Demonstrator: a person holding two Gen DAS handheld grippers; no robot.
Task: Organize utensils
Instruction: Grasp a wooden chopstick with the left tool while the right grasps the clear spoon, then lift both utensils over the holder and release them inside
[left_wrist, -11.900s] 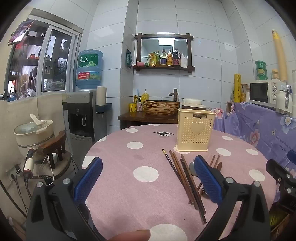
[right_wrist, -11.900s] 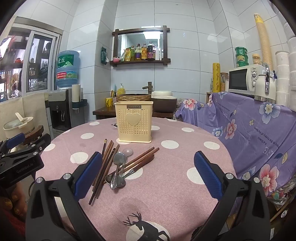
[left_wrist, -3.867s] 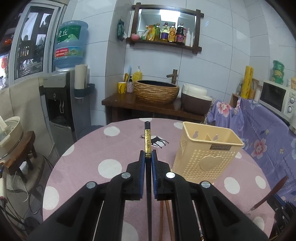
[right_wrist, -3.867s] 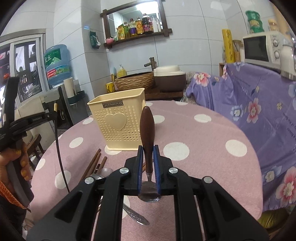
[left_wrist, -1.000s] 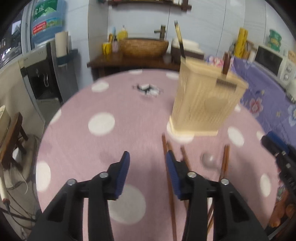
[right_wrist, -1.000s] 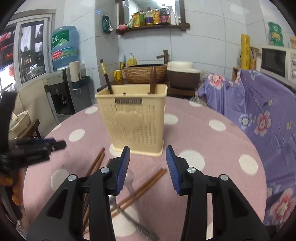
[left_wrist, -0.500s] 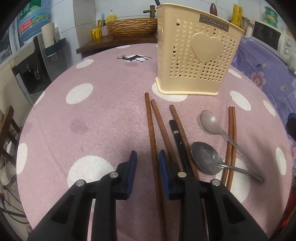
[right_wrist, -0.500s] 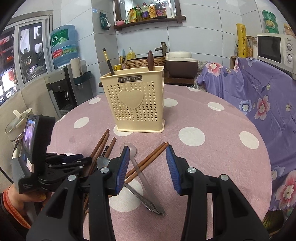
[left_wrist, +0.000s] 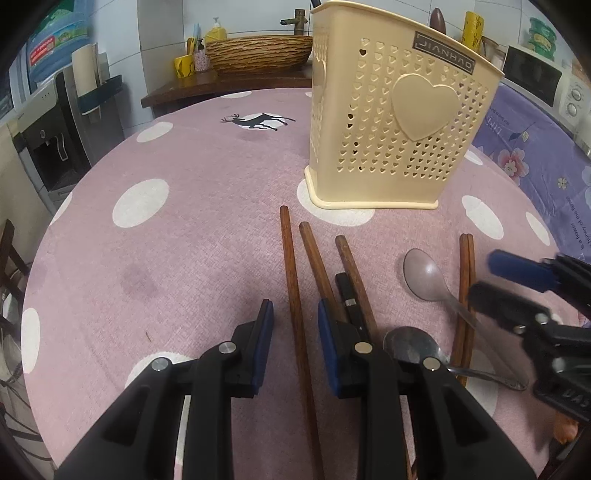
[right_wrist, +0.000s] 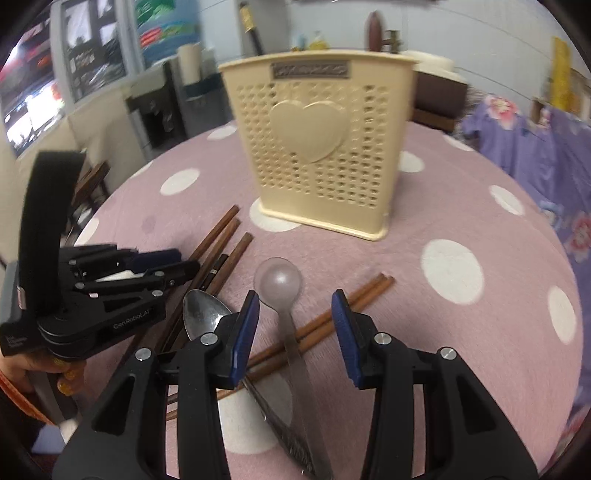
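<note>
I am holding my left gripper (left_wrist: 295, 321) low over the round table under its pink cloth with white dots (left_wrist: 177, 240), its blue pads parted with a narrow gap and straddling the leftmost brown wooden chopstick (left_wrist: 293, 295); the pads are not pressing on it. That chopstick's long axis is running straight away from me toward the cream perforated plastic utensil basket with a raised heart (left_wrist: 388, 122), in line with my fingers, so the closing direction is crossing the stick squarely. I am holding my right gripper (right_wrist: 295, 325) with its pads spread wider, straddling the handle of the pale-bowled metal spoon (right_wrist: 280, 286), whose handle is likewise running back toward me between the pads, untouched. The left hand is nearer the chopstick group; the right hand is nearer the spoons. Counting on the cloth: three brown chopsticks lying close together at left, one black chopstick (left_wrist: 347, 295) among them, one pair of brown chopsticks (left_wrist: 465, 266) at right, and two spoons, the second being a shiny steel spoon (right_wrist: 203, 314). Two items are already standing in the basket: a black stick and a brown rounded handle.
</note>
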